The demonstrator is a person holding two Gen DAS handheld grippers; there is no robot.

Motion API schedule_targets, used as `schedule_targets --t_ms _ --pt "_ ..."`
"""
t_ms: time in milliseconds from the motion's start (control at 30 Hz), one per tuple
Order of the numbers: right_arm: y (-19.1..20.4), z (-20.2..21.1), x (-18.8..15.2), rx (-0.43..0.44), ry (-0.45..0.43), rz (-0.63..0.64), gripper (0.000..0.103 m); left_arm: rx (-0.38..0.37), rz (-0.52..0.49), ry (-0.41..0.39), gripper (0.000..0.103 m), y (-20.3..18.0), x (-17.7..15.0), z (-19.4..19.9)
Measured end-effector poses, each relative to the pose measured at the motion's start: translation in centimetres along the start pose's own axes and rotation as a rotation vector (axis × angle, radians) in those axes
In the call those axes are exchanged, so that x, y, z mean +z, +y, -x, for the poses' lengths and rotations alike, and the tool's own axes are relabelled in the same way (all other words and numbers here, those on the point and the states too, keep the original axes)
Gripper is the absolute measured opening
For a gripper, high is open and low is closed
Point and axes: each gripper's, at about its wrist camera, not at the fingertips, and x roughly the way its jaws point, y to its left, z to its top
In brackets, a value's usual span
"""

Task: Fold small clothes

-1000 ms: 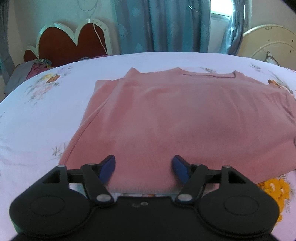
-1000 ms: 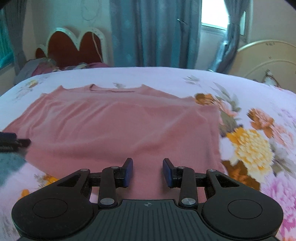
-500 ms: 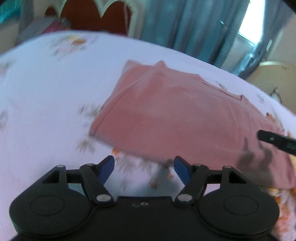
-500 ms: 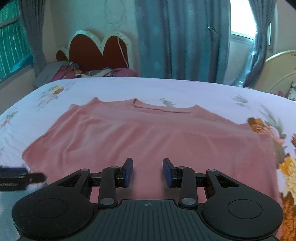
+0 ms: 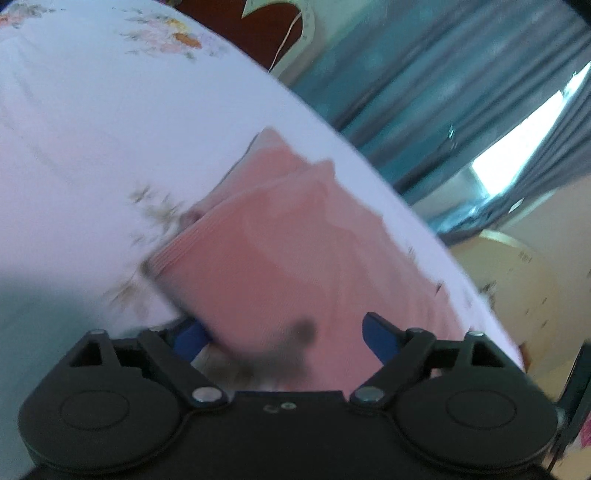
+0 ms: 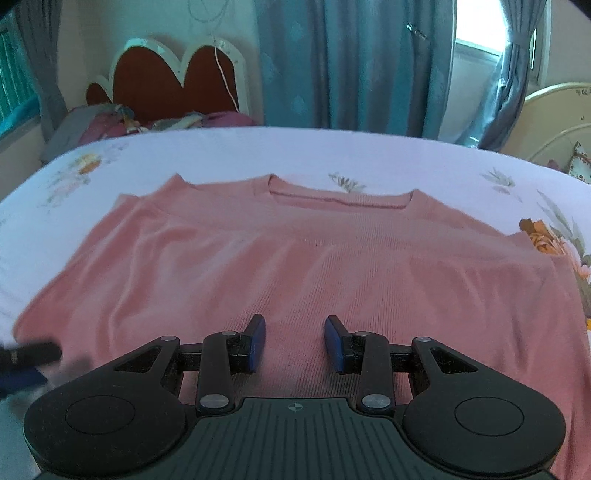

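A pink knit shirt (image 6: 295, 258) lies flat on the floral bedsheet (image 6: 332, 155), neckline at the far side. My right gripper (image 6: 294, 343) hovers over the middle of the near hem; its blue pads stand apart with only flat fabric beneath them, nothing pinched. My left gripper (image 5: 284, 336) is rolled to one side at the shirt's (image 5: 280, 251) near left corner. Its jaws are opening, and the corner lies between them without being pressed. The left pad is partly hidden behind the fabric edge. In the right wrist view the left gripper (image 6: 29, 354) shows blurred at the left edge.
A red and white headboard (image 6: 166, 74) and a pile of bedding (image 6: 110, 122) stand behind the bed at the left. Blue curtains (image 6: 351, 62) and a window (image 6: 476, 26) fill the back. A cream rounded board (image 6: 554, 114) stands at the right.
The left gripper has rolled sideways, come up to the shirt's left corner and spread its jaws wider. The right gripper has slid left along the hem to the shirt's middle.
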Motion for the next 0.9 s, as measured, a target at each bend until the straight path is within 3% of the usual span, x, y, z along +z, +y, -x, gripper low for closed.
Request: schedule_targets --t_ms 100,133,200,267,300,367,433,500,633,900 --pt "0.0 0.0 0.4 -0.008 -0.009 -0.002 0.036 -0.038 0.046 -0.04 0.086 0.1 0.7 -1.4" --pt "-0.1 0.2 0.6 -0.009 -0.028 -0.015 0.036 -0.046 0.059 -0.05 0.08 0.1 0.9 -1.9" --pt "-0.3 0.1 1.0 -0.017 -0.047 -0.036 0.036 -0.054 0.091 -0.072 0.069 0.2 1.1 -2.7" --pt "-0.3 -1.5 0.5 -0.034 0.015 -0.021 0.036 -0.06 0.115 -0.082 0.052 0.4 1.4 -3.1" --pt "-0.3 -1.9 0.0 -0.039 0.007 -0.002 0.035 -0.063 0.132 -0.083 0.049 0.8 1.6 -3.4" --pt "0.1 -1.9 -0.1 -0.049 0.001 0.033 0.035 -0.058 0.156 -0.091 0.029 1.0 1.7 -3.9" --pt "-0.2 -1.9 0.1 -0.042 0.012 0.022 0.035 -0.057 0.185 -0.092 0.017 1.3 1.5 -4.0" --pt "-0.3 -1.7 0.0 -0.036 0.009 0.019 0.036 -0.057 0.201 -0.104 0.015 1.6 1.5 -3.9" --pt "-0.7 -1.4 -0.2 -0.021 -0.006 -0.007 0.036 -0.051 0.125 -0.153 0.012 -0.2 1.5 -2.8" --pt "-3.4 1.8 0.6 0.005 -0.076 -0.108 0.036 -0.082 -0.205 -0.21 0.011 -9.2 2.1 -0.7"
